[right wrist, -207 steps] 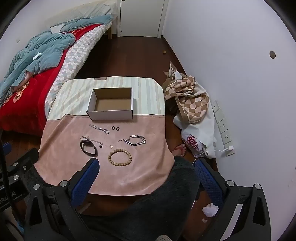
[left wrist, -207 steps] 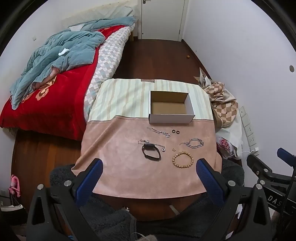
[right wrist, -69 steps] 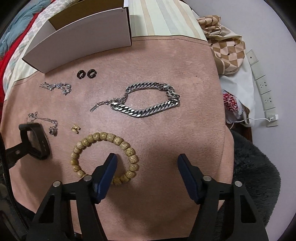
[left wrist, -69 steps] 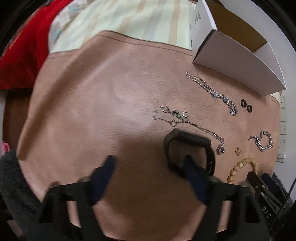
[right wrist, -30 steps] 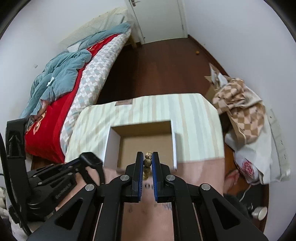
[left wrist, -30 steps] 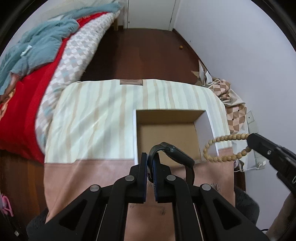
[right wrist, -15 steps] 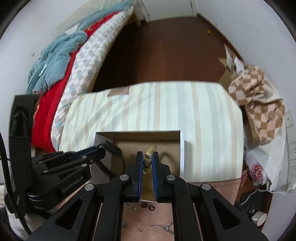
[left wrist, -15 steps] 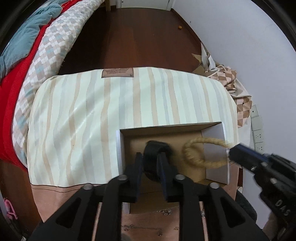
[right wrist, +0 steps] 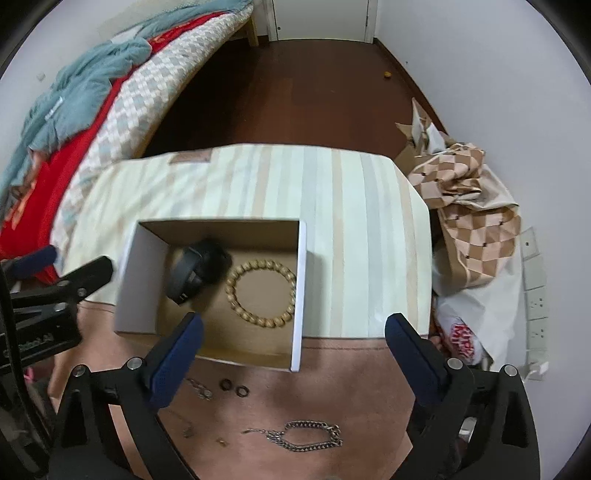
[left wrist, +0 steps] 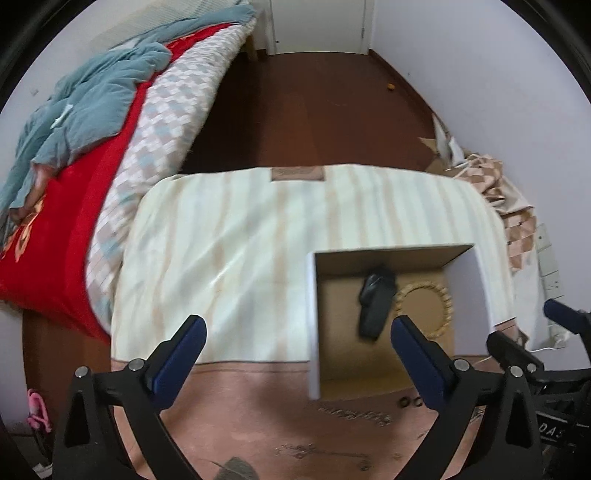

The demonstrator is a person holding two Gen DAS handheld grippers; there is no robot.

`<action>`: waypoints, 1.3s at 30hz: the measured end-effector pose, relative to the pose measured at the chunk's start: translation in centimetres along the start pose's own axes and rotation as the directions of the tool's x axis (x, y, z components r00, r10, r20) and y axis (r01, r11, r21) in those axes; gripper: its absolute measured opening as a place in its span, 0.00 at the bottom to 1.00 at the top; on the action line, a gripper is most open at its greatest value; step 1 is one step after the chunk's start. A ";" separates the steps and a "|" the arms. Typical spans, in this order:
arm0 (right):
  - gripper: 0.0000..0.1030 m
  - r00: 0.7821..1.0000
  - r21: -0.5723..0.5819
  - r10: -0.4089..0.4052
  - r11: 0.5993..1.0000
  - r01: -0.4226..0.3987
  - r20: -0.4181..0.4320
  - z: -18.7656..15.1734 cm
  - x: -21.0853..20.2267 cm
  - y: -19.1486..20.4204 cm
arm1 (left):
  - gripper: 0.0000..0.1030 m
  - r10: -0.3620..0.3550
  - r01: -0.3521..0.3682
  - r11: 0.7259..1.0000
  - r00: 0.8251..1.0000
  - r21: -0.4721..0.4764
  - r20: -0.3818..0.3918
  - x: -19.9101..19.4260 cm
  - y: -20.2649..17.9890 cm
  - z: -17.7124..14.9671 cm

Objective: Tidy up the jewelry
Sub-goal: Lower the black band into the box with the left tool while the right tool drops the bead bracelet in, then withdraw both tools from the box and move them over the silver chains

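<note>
Both the left gripper (left wrist: 297, 341) and the right gripper (right wrist: 293, 338) stand wide and empty; the silver chain bracelet (right wrist: 308, 435) lies at lower centre of the right view on the pink cloth (right wrist: 351, 376); it looks limp, light, slippery, so I would pinch across its doubled links, then carry it to the box (right wrist: 301, 288).

A bed (left wrist: 110, 155) stands at the left — red cover, checked quilt, a crumpled blue blanket (right wrist: 74, 85) on top. Dark wood floor (right wrist: 295, 92) runs to a white door (left wrist: 317, 22). By the right wall lie a checked cloth (right wrist: 469, 206), a printed bag (right wrist: 461, 336) and sockets (right wrist: 535, 291).
</note>
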State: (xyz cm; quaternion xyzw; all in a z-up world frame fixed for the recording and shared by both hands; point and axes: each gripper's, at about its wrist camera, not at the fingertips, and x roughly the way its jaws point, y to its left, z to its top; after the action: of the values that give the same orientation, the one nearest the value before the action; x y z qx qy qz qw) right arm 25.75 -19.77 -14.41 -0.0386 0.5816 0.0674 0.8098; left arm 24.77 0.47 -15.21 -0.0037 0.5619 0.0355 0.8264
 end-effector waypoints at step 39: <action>0.99 0.944 0.022 -0.101 0.995 0.099 0.313 -10.8 -16.4 3.3 | 0.99 0.094 -0.071 0.994 0.948 -0.086 0.303 -16.1 1.4 -11.4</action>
State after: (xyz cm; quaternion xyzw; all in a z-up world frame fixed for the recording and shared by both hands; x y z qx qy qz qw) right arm 9.95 -19.10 -2.32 -0.0544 0.4431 0.0297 0.8943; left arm 8.23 0.49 -4.39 -0.0054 0.4247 0.0909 0.9007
